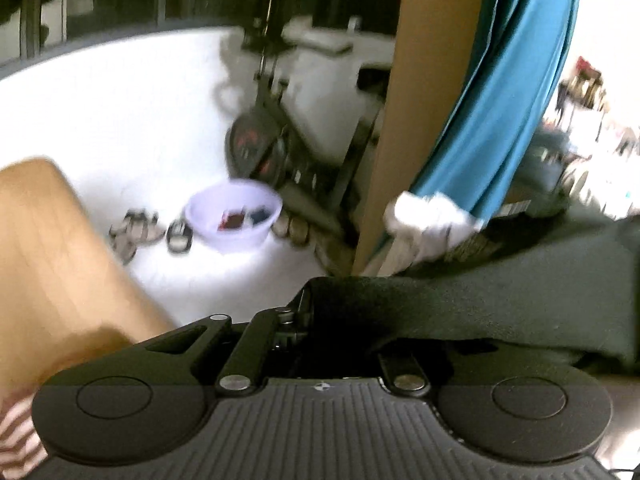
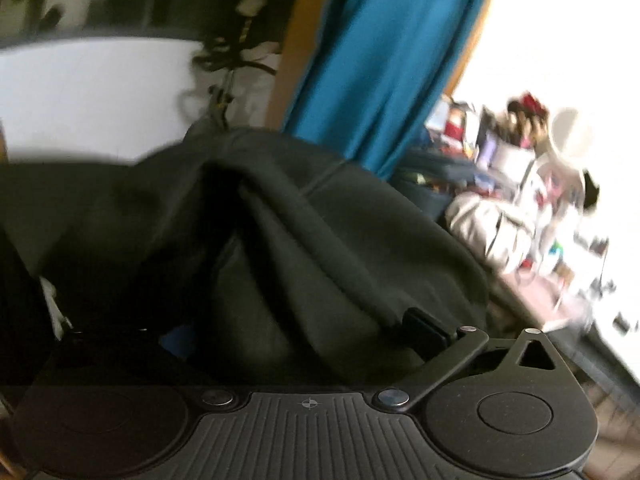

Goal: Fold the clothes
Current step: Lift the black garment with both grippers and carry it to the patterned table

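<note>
Between both grippers, a dark green garment point(image 2: 304, 240) is hanging bunched and lifted in the air. Its fabric is draping over the left gripper point(image 1: 316, 312), whose jaws are clamping a fold of it. The right gripper point(image 2: 412, 332) is also pinching the cloth, jaws narrow. Behind it, a teal curtain point(image 1: 516, 80) is hanging beside a white gloved hand point(image 1: 432, 224).

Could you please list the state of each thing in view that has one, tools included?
Garment: dark, lifted and bunched, draped over both tools, not yet folded.
Left tool: shut on the garment, fingertips buried in cloth.
Right tool: shut on the garment, one finger showing at a fold.
Curtain: teal, hanging down.
Bowl: upright on the floor, small dark items inside.
</note>
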Action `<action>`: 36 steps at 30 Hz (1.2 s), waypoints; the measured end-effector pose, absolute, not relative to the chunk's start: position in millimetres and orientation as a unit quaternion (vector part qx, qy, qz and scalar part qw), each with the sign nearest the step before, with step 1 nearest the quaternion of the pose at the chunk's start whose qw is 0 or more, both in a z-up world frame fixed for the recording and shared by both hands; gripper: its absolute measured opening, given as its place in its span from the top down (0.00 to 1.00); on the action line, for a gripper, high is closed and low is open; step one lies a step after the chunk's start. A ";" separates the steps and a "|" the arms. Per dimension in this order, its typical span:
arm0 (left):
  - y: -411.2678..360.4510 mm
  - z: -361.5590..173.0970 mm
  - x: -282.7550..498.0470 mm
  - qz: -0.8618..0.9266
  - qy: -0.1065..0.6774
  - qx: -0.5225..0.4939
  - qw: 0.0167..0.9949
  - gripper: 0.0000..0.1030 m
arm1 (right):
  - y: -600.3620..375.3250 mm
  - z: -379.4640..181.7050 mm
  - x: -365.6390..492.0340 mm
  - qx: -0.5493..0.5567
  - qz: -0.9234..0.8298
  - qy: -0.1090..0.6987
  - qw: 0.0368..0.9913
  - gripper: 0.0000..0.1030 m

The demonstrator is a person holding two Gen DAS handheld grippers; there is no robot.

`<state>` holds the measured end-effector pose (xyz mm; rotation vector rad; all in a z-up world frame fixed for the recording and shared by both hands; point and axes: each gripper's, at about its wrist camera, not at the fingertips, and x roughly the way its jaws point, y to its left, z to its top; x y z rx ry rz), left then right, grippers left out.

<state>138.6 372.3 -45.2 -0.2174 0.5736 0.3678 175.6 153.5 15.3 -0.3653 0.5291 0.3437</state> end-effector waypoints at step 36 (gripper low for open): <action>-4.7 206.2 188.6 -0.436 -0.075 -0.095 0.892 0.95 | -242.8 216.4 -11.5 0.255 -0.055 -0.018 0.965 0.97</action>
